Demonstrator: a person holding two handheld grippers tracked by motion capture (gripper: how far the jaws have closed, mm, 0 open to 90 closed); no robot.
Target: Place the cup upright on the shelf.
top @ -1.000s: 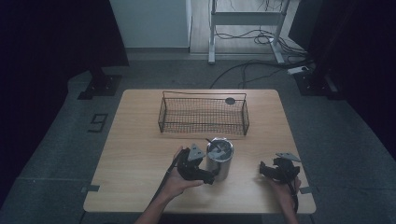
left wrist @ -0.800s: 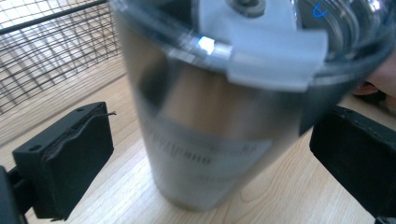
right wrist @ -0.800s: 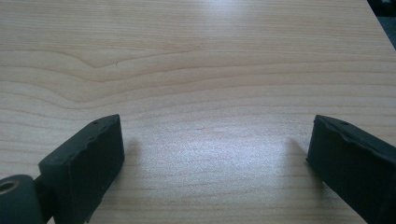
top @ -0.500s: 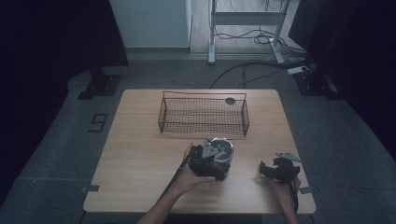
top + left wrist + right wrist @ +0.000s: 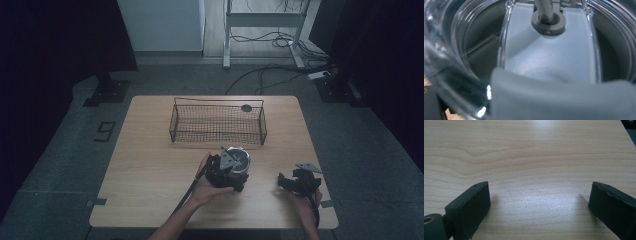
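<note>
A metal cup (image 5: 241, 161) with a clear lid stands near the table's front middle. My left gripper (image 5: 224, 173) lies over its left side and top, the hand behind it. In the left gripper view the clear lid (image 5: 481, 47) is very close, with a pale grey slider (image 5: 549, 57) and a metal stem (image 5: 545, 10) through a grey ring. A blurred grey part (image 5: 564, 100) sits right at the jaws, which have just been closing; whether they press on it I cannot tell. My right gripper (image 5: 291, 183) (image 5: 539, 192) rests open above bare wood at the front right.
A black wire basket (image 5: 218, 132) stands across the back middle of the wooden table (image 5: 150, 165), close behind the cup. A small dark round thing (image 5: 246, 108) sits at its far right corner. Cables and a metal stand lie on the floor beyond the table.
The left hand has slid right, from beside the cup to over its top and left side. The right gripper has stayed where it was.
</note>
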